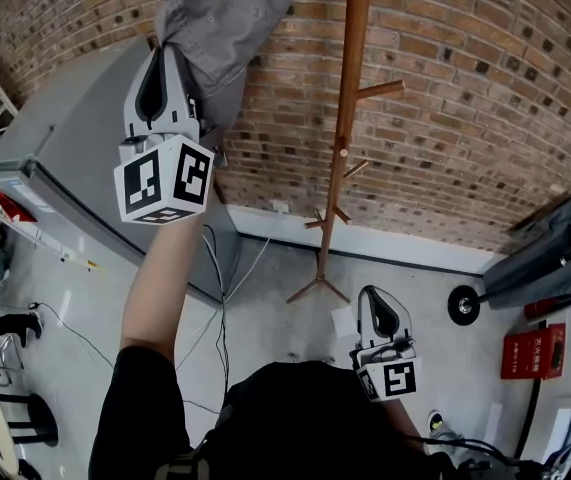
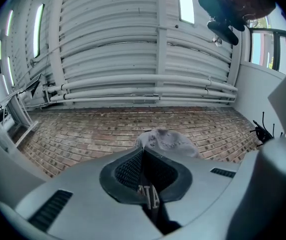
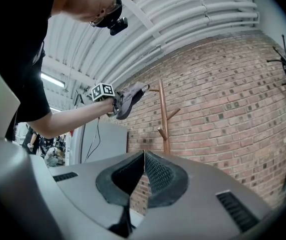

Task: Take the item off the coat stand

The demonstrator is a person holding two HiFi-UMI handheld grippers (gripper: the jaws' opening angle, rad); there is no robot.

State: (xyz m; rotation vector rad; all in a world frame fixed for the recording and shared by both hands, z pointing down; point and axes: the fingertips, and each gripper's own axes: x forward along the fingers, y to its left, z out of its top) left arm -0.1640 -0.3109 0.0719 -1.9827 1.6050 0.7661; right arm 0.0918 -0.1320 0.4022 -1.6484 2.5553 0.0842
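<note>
Jaws tight on grey fabric (image 1: 227, 16), left gripper (image 1: 170, 63) high, arm (image 1: 161, 278) outstretched

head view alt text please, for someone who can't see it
The left gripper, held high, is shut on a grey garment beside a wooden coat stand that stands against a brick wall. The right gripper hangs low, shut and empty.

Grey cap (image 1: 227, 18), brown coat stand (image 1: 350, 88), red brick wall (image 1: 465, 88)
</note>
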